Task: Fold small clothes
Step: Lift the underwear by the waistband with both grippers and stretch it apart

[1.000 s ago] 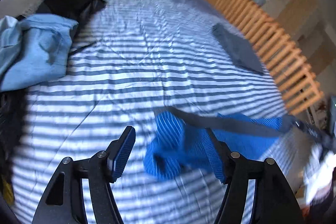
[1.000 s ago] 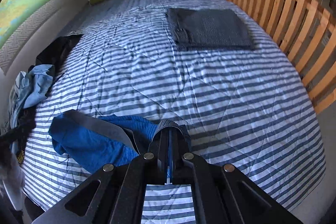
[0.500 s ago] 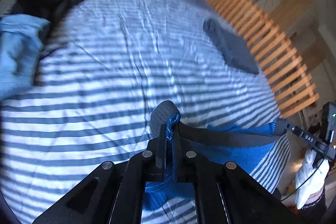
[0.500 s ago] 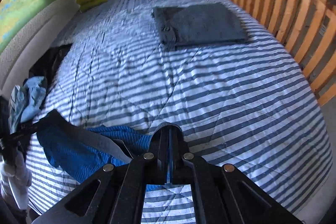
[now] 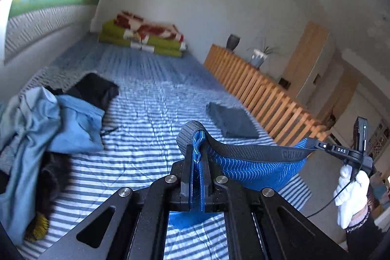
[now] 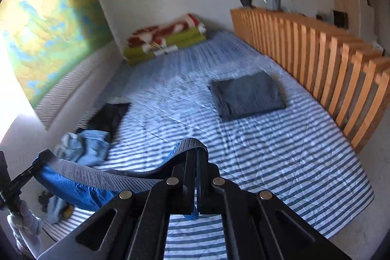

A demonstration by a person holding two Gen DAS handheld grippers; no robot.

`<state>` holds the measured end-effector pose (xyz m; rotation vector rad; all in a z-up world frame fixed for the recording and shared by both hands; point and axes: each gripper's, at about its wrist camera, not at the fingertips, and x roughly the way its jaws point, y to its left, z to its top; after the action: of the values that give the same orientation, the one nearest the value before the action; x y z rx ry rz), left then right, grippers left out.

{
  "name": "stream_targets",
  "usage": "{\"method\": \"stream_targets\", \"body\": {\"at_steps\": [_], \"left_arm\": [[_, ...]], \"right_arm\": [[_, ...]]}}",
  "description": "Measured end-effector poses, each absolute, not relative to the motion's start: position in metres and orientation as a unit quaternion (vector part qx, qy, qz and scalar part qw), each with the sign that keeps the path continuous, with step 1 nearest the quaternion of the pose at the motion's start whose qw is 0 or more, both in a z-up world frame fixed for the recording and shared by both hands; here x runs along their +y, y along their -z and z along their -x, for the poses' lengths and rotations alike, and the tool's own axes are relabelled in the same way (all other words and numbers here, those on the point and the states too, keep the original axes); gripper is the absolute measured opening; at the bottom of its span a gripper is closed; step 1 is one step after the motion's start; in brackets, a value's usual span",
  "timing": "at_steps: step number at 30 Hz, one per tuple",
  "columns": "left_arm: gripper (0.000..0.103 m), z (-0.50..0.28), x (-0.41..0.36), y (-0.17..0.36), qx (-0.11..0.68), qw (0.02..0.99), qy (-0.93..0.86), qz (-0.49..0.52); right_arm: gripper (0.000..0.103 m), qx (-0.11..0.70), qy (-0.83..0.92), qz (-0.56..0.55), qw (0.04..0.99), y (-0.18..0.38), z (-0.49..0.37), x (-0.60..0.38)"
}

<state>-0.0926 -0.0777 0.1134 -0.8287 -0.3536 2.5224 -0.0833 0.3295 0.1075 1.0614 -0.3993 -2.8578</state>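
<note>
Blue underwear (image 5: pixel 253 169) with a grey elastic waistband (image 5: pixel 258 152) hangs stretched between both grippers above the striped bed (image 5: pixel 146 113). My left gripper (image 5: pixel 197 138) is shut on one end of the waistband. My right gripper (image 6: pixel 197 152) is shut on the other end, and the blue fabric (image 6: pixel 70 189) sags below the band (image 6: pixel 102 177). In the left wrist view the right gripper (image 5: pixel 316 144) shows at the far right, held by a hand in a white glove (image 5: pixel 351 189). In the right wrist view the left gripper (image 6: pixel 40 156) shows at the left edge.
A folded grey garment (image 6: pixel 246 95) lies on the bed near the wooden slatted rail (image 6: pixel 316 52). A pile of light blue and black clothes (image 5: pixel 48 118) sits at the left edge. Folded green and red blankets (image 5: pixel 143 35) lie at the bed's far end.
The left gripper went from open to shut on the waistband. Both grippers have risen and tilted up, lifting the underwear off the bed and stretching it between them.
</note>
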Motion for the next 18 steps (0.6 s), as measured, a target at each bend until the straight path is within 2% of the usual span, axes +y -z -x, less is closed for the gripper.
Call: {"method": "stream_targets", "body": {"at_steps": [4,8,9,10,11,13,16,17,18], "left_arm": [[0.003,0.076,-0.095,-0.119,-0.129,0.223,-0.917,0.305],[0.006,0.1,-0.1,-0.061,-0.104,0.188,-0.903,0.372],[0.014,0.11,-0.101,-0.041,-0.098,0.165,-0.897,0.399],[0.026,0.123,-0.103,-0.014,-0.087,0.132,-0.887,0.434],[0.027,0.131,-0.106,0.003,-0.084,0.115,-0.881,0.451],[0.027,0.142,-0.112,0.032,-0.086,0.095,-0.87,0.476],[0.028,0.147,-0.11,0.056,-0.09,0.102,-0.859,0.494],[0.029,0.149,-0.108,0.061,-0.089,0.109,-0.853,0.502],[0.038,0.15,-0.105,0.068,-0.086,0.113,-0.851,0.506]], "right_arm": [[0.0,-0.115,0.929,-0.349,0.043,-0.118,0.081,0.316],[0.003,-0.104,0.902,-0.416,0.053,-0.073,0.116,0.298],[0.007,-0.087,0.887,-0.449,0.071,-0.05,0.131,0.287],[0.021,-0.067,0.867,-0.487,0.088,-0.026,0.144,0.276],[0.026,-0.062,0.848,-0.518,0.099,-0.005,0.156,0.27],[0.026,-0.097,0.82,-0.554,0.106,0.034,0.171,0.269],[0.026,-0.119,0.812,-0.561,0.112,0.057,0.178,0.277],[0.026,-0.113,0.812,-0.562,0.107,0.063,0.179,0.279],[0.026,-0.102,0.811,-0.567,0.104,0.069,0.178,0.281]]}}
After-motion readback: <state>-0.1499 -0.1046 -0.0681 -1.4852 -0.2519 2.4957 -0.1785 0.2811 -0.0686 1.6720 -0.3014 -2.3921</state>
